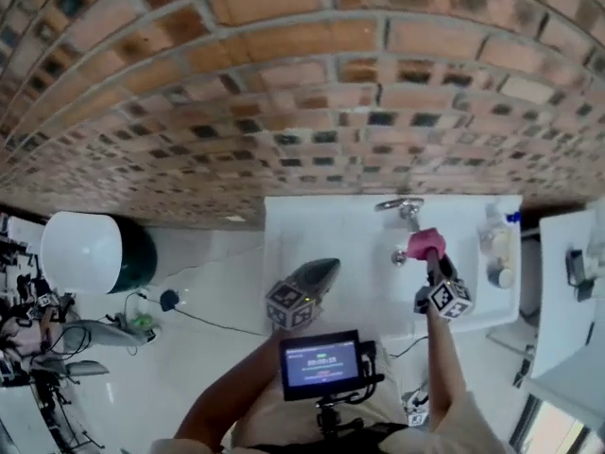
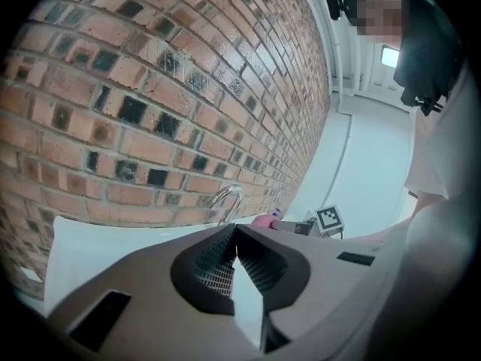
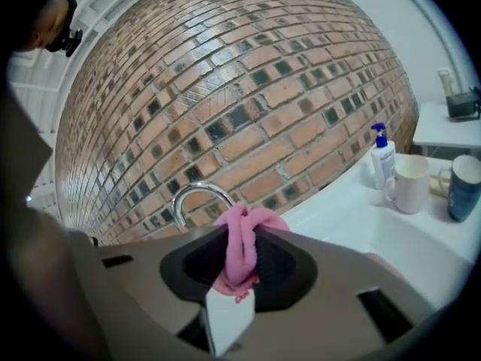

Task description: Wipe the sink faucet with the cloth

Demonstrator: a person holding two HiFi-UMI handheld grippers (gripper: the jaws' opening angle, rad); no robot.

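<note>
Jaws of the right gripper point(image 3: 240, 230) are clamping a pink cloth point(image 3: 242, 250) near the faucet point(image 3: 198, 186); the left gripper's point(image 2: 234, 230) are pressing together, empty.

The faucet point(image 3: 200, 186) base is hidden behind the cloth point(image 3: 240, 245) and the right gripper point(image 3: 243, 229) body; the blue cup point(image 3: 464, 188) is cut off at the picture's edge.
</note>
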